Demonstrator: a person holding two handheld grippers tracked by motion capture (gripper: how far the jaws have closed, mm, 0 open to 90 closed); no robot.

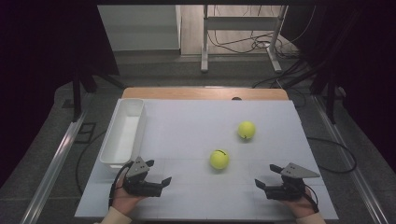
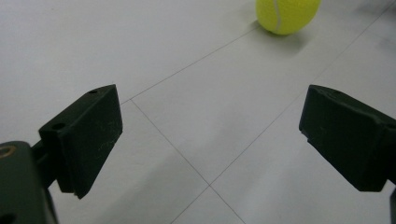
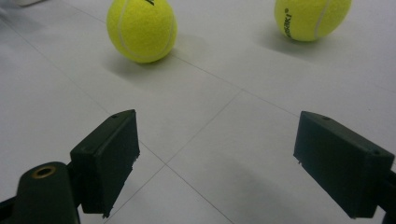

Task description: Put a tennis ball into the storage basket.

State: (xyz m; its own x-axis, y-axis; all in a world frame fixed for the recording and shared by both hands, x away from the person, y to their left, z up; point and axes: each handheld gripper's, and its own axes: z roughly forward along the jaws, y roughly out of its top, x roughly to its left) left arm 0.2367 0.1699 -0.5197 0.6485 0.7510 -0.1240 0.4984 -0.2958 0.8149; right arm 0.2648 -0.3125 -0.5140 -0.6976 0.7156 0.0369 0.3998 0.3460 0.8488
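Nearer fuzzy yellow-green tennis ball [image 1: 219, 159] lies between, ahead of both grippers; left gripper [image 1: 159, 179] & right gripper [image 1: 267, 176] wide open, empty.

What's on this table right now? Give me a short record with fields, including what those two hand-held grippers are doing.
surface: white table top, marked with thin seam lines
near ball: yellow tennis ball, resting on the table, untouched
far ball: second yellow tennis ball, farther back and to the right, apart from the first
container: white bin at the left edge, nothing visible inside
left hand-held gripper: jaws open, holding nothing, near the front edge
right hand-held gripper: jaws open, holding nothing, facing both balls
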